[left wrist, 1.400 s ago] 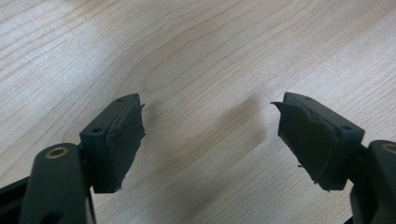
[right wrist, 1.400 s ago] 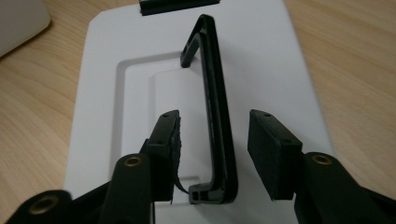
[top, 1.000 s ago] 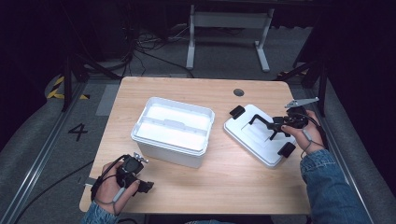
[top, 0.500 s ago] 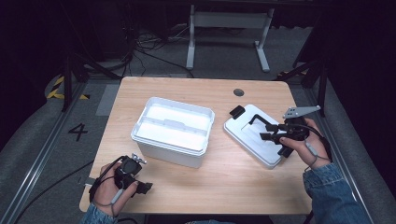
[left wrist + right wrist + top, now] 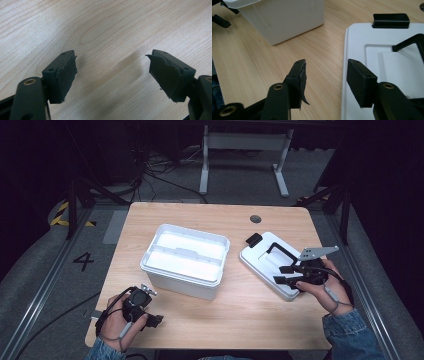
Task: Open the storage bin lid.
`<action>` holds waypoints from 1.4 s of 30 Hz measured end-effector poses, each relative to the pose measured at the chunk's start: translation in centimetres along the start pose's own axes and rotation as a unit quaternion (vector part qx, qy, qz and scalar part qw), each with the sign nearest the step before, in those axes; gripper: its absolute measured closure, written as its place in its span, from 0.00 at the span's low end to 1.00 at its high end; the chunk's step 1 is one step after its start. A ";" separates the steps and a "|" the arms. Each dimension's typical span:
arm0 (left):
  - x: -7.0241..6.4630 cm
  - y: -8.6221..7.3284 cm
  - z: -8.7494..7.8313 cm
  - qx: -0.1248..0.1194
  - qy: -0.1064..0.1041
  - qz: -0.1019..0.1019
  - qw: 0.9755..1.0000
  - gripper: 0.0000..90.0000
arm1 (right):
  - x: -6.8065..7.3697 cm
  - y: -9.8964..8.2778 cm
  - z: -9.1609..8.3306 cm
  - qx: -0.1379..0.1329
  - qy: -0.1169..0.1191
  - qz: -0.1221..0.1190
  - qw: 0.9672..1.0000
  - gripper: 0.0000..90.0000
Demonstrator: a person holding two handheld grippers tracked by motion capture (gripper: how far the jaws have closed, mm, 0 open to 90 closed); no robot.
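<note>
A white lidless plastic box point(image 5: 185, 260) stands at the table's middle. Its flat white lid point(image 5: 267, 265) lies to the right, with a black handle point(image 5: 280, 251) and a black latch point(image 5: 254, 239). My right gripper point(image 5: 280, 274) hovers open at the lid's near part, pointing left. In the right gripper view its jaws point(image 5: 325, 67) straddle the lid's edge point(image 5: 345, 57), one over wood and one over the lid point(image 5: 362, 42). My left gripper point(image 5: 152, 306) rests at the table's front left, open; its jaws point(image 5: 112, 57) frame bare wood.
The wooden table point(image 5: 240, 310) has a round cable hole point(image 5: 255, 218) at the back right. The box's wall point(image 5: 287, 17) rises left of the right gripper. Bare wood lies between the box and the front edge. Dark floor and a desk frame point(image 5: 245, 150) lie beyond.
My right gripper has drawn back toward the person along the lid, from over the handle to the lid's near edge. The left gripper, box and lid have stayed put.
</note>
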State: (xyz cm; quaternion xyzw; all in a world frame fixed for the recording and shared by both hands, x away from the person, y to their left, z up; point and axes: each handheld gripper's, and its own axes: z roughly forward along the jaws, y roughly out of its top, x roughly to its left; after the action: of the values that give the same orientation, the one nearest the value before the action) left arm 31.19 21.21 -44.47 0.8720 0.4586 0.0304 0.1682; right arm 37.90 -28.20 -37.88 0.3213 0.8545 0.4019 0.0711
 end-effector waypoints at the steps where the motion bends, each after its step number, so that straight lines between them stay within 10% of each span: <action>1: 0.0 0.0 0.0 0.000 0.000 -0.001 1.000 0.25 | 0.2 -0.1 0.2 -0.003 0.001 -0.002 1.000 0.56; 42: -0.1 0.1 0.2 0.000 -0.002 0.006 1.000 0.25 | 4.5 -4.4 7.4 0.043 0.054 -0.040 0.997 0.57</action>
State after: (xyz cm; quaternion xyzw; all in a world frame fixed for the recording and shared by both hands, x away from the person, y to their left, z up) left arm 31.28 21.03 -44.58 0.8750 0.4529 0.0296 0.1685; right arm 35.04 -22.79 -45.47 0.2676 0.8857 0.3785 0.0275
